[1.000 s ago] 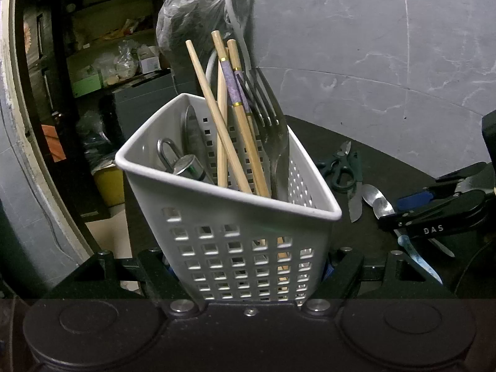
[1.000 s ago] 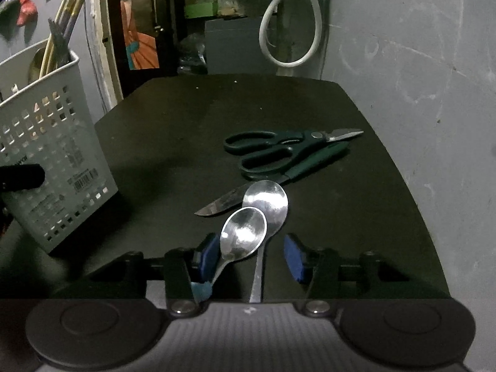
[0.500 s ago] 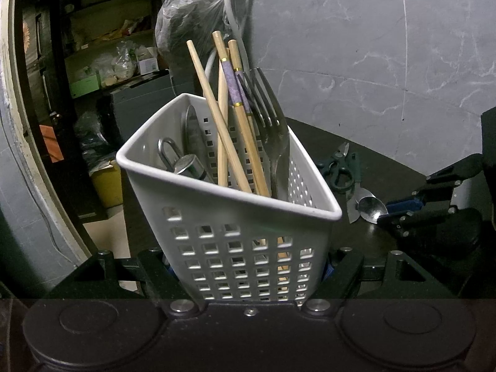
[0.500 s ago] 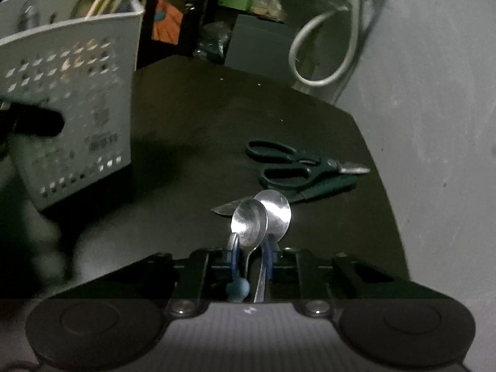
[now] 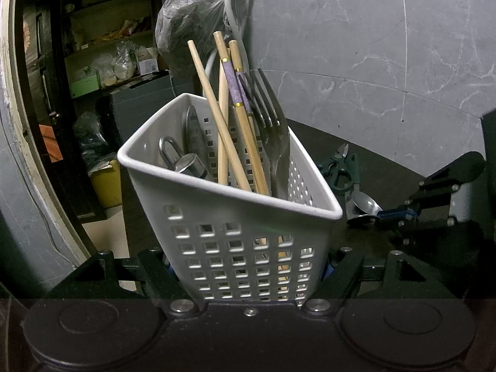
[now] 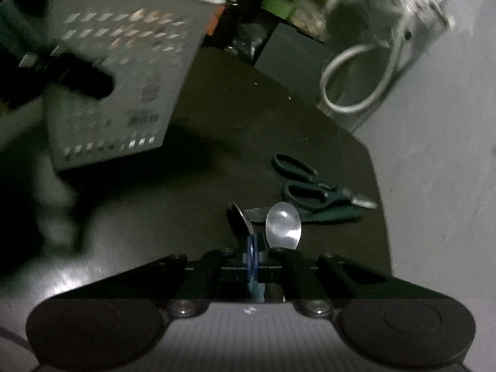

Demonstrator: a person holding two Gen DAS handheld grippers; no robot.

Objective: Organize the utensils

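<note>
Pinching spoon (image 6: 240,217) edge-on lower centre, your right gripper (image 6: 253,255) is risking slip; left gripper (image 5: 248,274) is clamping basket (image 5: 241,238).

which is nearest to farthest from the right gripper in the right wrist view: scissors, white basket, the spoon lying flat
1. Flat spoon, just beyond the right gripper, slightly right of the fingertips.
2. Scissors, farther out on the right of the table.
3. White basket, far upper left, held by the left gripper.
</note>
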